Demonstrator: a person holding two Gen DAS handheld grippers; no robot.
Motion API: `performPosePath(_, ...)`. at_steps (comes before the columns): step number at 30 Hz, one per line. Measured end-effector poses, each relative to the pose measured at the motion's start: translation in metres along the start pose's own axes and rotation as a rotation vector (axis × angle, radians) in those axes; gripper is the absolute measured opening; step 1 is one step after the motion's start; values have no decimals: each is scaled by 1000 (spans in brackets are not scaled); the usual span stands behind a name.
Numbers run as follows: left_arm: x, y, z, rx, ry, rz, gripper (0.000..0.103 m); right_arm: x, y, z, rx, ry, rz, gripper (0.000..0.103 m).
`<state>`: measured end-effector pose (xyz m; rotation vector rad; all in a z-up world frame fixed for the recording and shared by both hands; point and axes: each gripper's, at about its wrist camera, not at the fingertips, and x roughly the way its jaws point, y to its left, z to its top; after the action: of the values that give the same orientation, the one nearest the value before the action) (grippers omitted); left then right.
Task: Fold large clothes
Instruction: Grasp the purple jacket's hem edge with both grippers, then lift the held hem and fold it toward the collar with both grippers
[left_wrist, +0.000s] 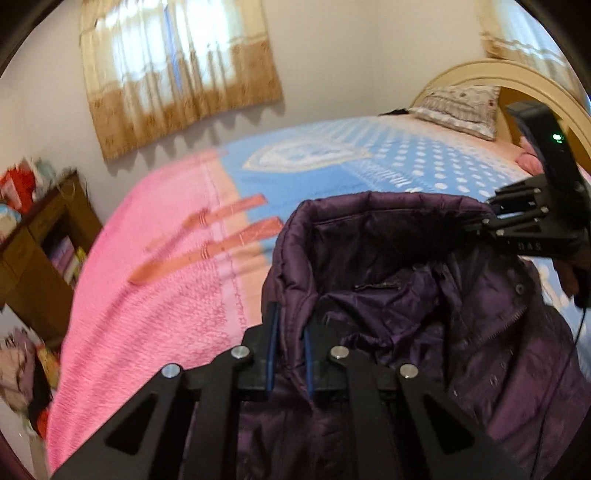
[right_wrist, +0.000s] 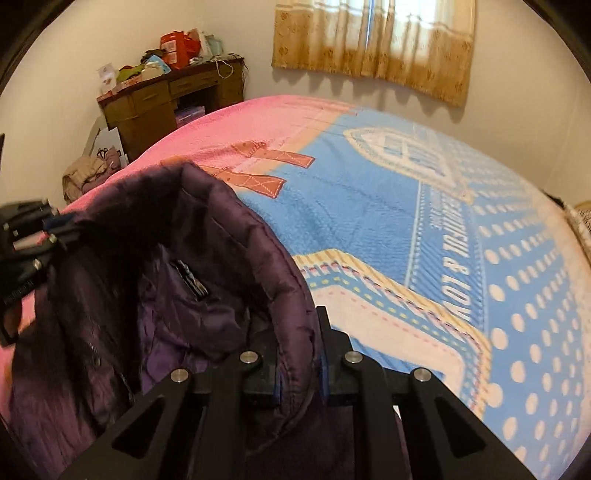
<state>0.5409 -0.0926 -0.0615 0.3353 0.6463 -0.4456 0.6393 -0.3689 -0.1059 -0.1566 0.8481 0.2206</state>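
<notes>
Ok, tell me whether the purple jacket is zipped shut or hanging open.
Open: the purple jacket gapes at the collar, its lining and inner label showing.

left wrist cam: sat right behind its own fingers, looked down-ish across the bed (left_wrist: 155, 266) toward the headboard (left_wrist: 517, 79).
right wrist cam: equally close, faced the desk (right_wrist: 155, 99).
shared: purple jacket (left_wrist: 406, 266), curtain (right_wrist: 373, 40).
</notes>
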Motion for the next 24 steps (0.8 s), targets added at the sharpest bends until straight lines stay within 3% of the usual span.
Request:
performPosePath(8, -30, -1, -40, 104, -55, 19, 12, -26, 7, -41, -51, -4, -35, 11)
performPosePath(15, -27, -13, -67, 210, -25, 46, 12, -27, 5, -71, -48, 21, -36, 11)
performPosePath(24, -25, -25, -92, 342, -7, 105, 12, -21, 7, -82, -70, 35, -63, 11)
